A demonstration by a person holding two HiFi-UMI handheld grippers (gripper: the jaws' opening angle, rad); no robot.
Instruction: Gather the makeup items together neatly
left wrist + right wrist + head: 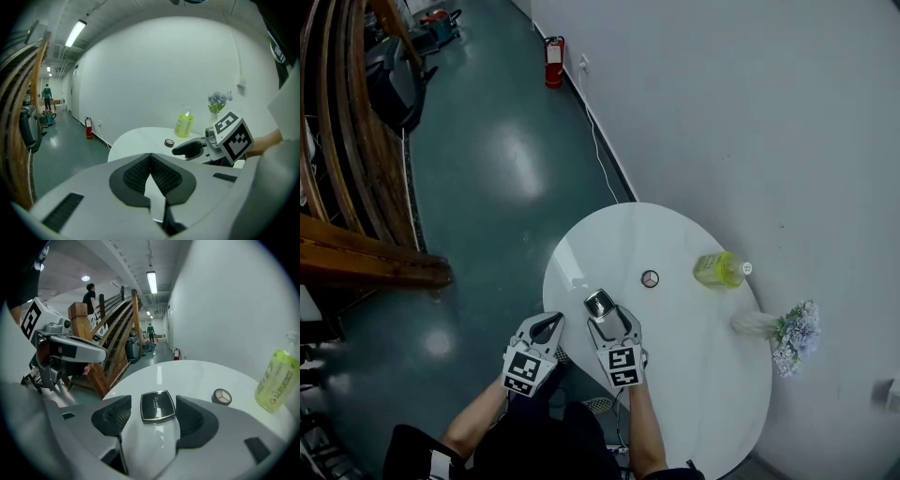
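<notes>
While the left gripper (150, 164) is shut and empty, the right gripper (153, 415) gapes wide around a black compact (157, 405), lower centre, on the table (197, 376).

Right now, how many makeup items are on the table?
2. A black compact lies near the table's near edge, between the open jaws of the right gripper. A round palette sits mid-table, left of the bottle. The gripper could hide more.

Workplace hallway: glossy green floor (506, 159), fire extinguisher (554, 64) (red), wooden staircase (123, 322), strip lights (151, 282)
</notes>
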